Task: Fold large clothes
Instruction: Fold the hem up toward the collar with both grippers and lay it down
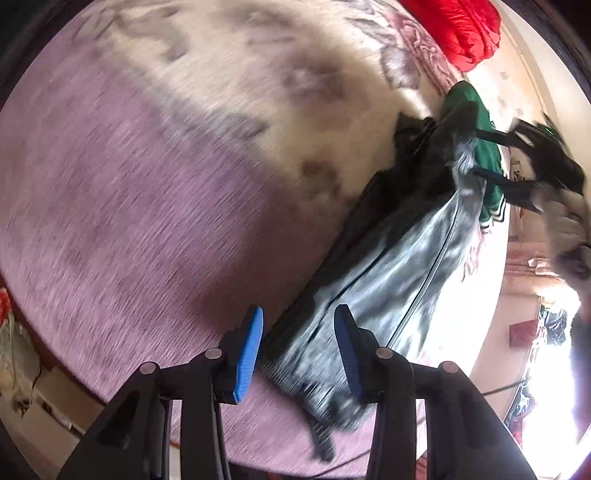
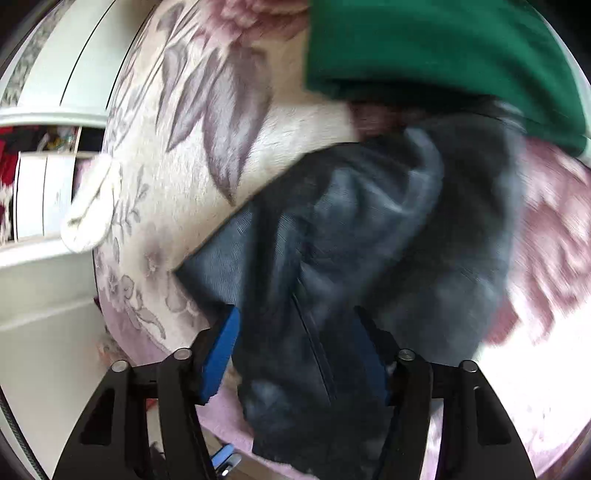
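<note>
A dark grey-black jacket (image 1: 399,273) with a zipper lies stretched across a pink and cream flowered bedspread (image 1: 147,184). My left gripper (image 1: 299,343) is open, its blue pads either side of the jacket's ribbed hem, not closed on it. In the right wrist view the jacket (image 2: 369,258) lies bunched between the open jaws of my right gripper (image 2: 295,354). The right gripper also shows in the left wrist view (image 1: 517,166), open over the jacket's far end. Both views are motion-blurred.
A folded green garment (image 2: 424,48) lies beyond the jacket; it also shows in the left wrist view (image 1: 484,147). A red quilt (image 1: 458,29) sits at the far bed end. A white wardrobe (image 2: 48,192) stands left of the bed. The bed edge (image 1: 55,354) is near.
</note>
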